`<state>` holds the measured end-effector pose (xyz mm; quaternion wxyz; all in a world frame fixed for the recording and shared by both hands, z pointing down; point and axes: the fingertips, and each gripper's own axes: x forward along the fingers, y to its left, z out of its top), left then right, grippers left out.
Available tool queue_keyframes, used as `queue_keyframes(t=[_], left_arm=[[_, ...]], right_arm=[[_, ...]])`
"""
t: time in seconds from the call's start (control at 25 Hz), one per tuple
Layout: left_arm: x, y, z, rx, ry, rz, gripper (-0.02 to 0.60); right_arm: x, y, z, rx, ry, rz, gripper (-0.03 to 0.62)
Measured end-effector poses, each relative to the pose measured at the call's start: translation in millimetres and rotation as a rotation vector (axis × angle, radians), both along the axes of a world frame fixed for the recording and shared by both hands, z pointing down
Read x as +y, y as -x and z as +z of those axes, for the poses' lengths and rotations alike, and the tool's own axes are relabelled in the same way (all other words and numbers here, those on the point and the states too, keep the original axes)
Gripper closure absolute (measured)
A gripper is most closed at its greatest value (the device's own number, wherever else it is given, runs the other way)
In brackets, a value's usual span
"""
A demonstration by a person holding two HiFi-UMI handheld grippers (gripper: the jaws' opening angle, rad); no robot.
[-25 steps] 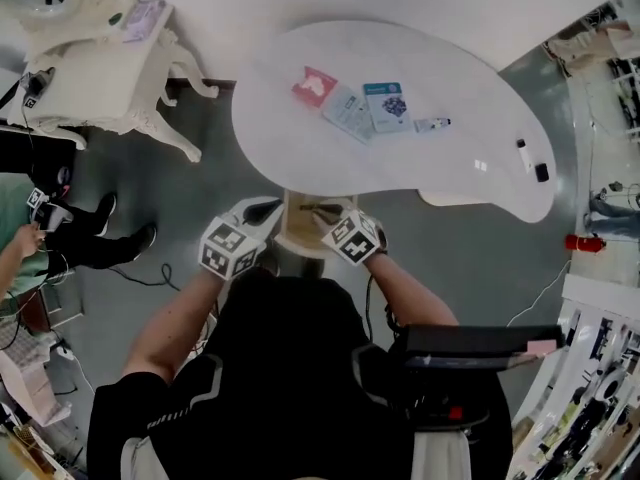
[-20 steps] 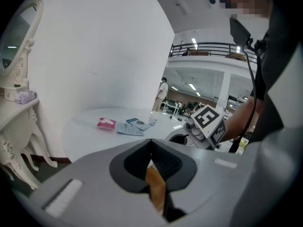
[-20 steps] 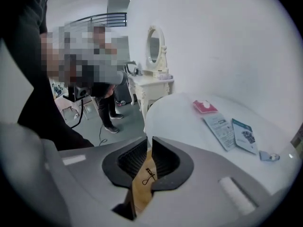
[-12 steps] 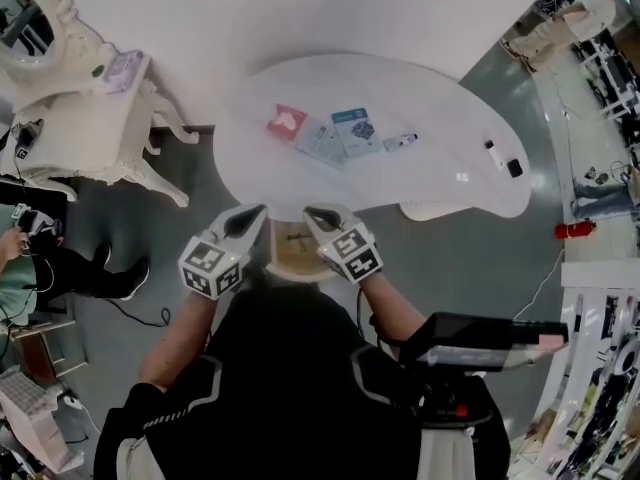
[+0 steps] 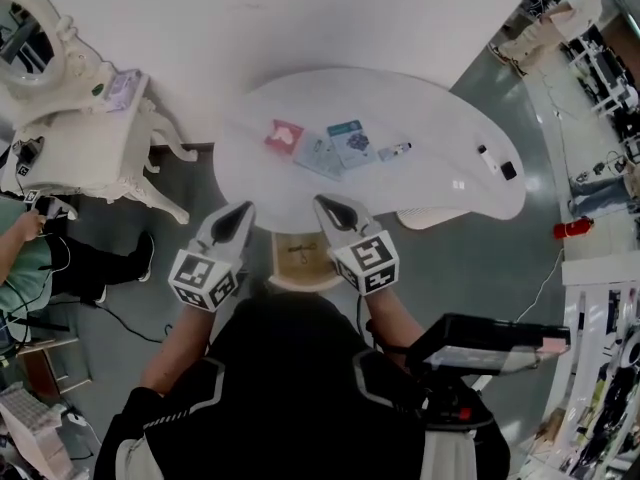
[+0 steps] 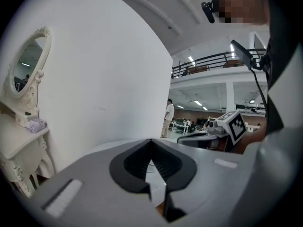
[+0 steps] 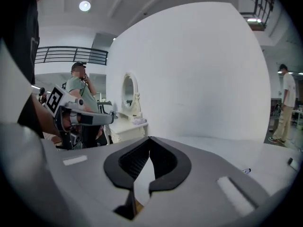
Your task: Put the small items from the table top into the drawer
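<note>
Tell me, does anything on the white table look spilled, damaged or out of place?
Nothing looks spilled or damaged. Two bluish packets overlap askew beside the red packet, and the drawer under the table stands open, as an unfinished tidy-up would leave it.

Dressed in black
The short-sleeved, pale-striped black top (image 5: pixel 290 368) was worn; left gripper (image 5: pixel 241 212) and right gripper (image 5: pixel 324 206) were grey, bearing black-and-white marker cubes (image 5: pixel 203 276).
</note>
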<state>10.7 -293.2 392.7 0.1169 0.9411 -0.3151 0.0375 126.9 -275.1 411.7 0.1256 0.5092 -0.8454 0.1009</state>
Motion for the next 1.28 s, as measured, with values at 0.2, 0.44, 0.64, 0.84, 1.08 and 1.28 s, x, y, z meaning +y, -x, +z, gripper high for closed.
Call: queue_keyframes(t=[0.2,0.44,0.64,0.84,1.08,1.28], left_arm=[[0,7,-14,0.008,-0.031,-0.027,0.581],[8,10,-35,0.092,-0.017,-0.002,0.581],[13,8,-40,0.073,-0.061,0.013,0.581],[10,11,-39,0.069,-0.049,0.002,0.581],[8,15,-39,0.075,-0.05,-0.011,0.581],[8,17,-46,0.088,-0.075,-0.007,0.581]], right_arm=[[3,-14,-41,-0.055,-0.116,0.096,0.592],[10,-16,-66,-0.092,-0.152,0.114,0.592],[14,-17,-71,-0.078,-0.172,0.14,0.594],[14,-20,-66,-0.105,-0.148,0.16,0.594],[13,-22,-65,-0.101,-0.146,0.167,0.592],[12,-22,-71,-0.094,-0.163,0.172,0.592]])
